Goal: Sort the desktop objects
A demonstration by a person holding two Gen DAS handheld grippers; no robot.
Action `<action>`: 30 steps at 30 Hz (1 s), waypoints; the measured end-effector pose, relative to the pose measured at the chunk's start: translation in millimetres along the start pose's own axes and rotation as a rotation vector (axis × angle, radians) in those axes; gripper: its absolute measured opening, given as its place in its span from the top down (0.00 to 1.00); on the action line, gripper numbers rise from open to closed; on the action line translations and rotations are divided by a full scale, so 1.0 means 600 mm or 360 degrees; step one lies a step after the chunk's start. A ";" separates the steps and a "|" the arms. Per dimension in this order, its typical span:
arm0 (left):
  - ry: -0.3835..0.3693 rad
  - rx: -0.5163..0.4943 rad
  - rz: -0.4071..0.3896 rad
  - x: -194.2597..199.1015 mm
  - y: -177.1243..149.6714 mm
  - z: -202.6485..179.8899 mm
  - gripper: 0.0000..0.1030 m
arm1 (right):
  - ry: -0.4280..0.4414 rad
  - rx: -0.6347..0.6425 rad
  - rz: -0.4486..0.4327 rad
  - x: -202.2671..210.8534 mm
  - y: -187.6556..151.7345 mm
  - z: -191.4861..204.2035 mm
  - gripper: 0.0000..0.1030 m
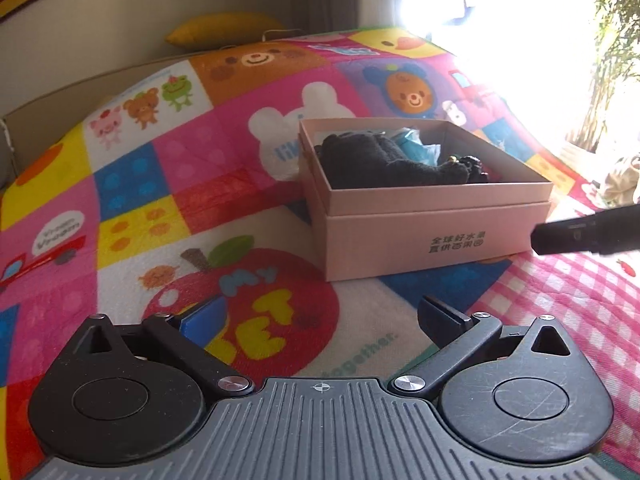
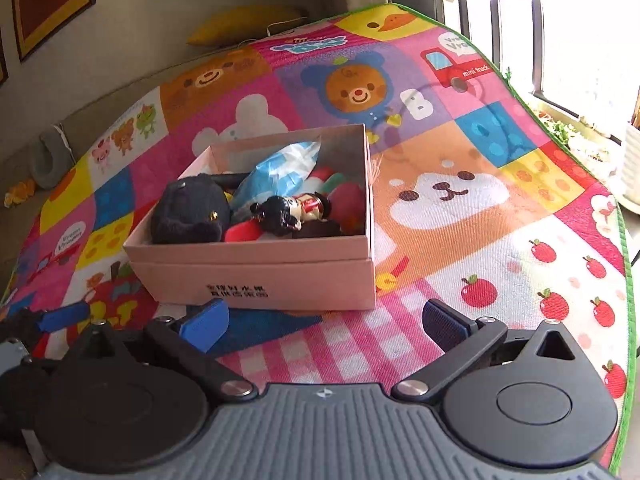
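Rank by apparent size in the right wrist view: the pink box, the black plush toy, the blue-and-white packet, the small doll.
1. pink box
2. black plush toy and blue-and-white packet: these look alike, and both are partly hidden, so I do not rank them
3. small doll

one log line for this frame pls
left tool: open, empty | right tool: open, empty | pink box: holds toys | mat: nothing loose seen

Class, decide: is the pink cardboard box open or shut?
Open. The pink cardboard box has no lid on; the black plush toy inside is visible from above.
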State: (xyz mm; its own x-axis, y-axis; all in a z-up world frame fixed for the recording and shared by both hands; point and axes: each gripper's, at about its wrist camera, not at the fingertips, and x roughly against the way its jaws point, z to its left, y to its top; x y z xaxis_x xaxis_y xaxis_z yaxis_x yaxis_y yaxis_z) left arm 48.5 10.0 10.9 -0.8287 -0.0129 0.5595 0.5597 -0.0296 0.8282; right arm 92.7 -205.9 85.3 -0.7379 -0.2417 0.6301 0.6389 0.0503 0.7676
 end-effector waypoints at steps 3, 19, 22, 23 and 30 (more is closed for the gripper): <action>0.0016 0.0038 0.0085 -0.002 -0.004 -0.001 0.00 | -0.0116 0.0152 0.0047 -0.010 -0.042 0.027 0.00; 0.0102 0.0096 0.0130 -0.019 -0.013 -0.027 0.00 | -0.0206 0.0066 -0.0001 -0.040 -0.063 0.007 0.00; 0.0102 0.0097 0.0133 -0.019 -0.012 -0.027 0.00 | -0.0206 0.0067 -0.0001 -0.039 -0.064 0.008 0.00; 0.0103 0.0095 0.0133 -0.019 -0.012 -0.027 0.00 | -0.0208 0.0069 0.0000 -0.039 -0.064 0.009 0.00; 0.0095 0.0104 0.0133 -0.019 -0.013 -0.025 0.00 | -0.0210 0.0072 0.0000 -0.039 -0.065 0.011 0.00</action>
State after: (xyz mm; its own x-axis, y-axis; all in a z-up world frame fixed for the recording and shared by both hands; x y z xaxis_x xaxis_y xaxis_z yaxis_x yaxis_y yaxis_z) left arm 53.5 -4.3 -2.2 -0.7770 -0.0721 0.6254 0.6243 0.0390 0.7802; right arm 83.9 -195.5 41.3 -0.7619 -0.1123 0.6379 0.6308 0.0948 0.7701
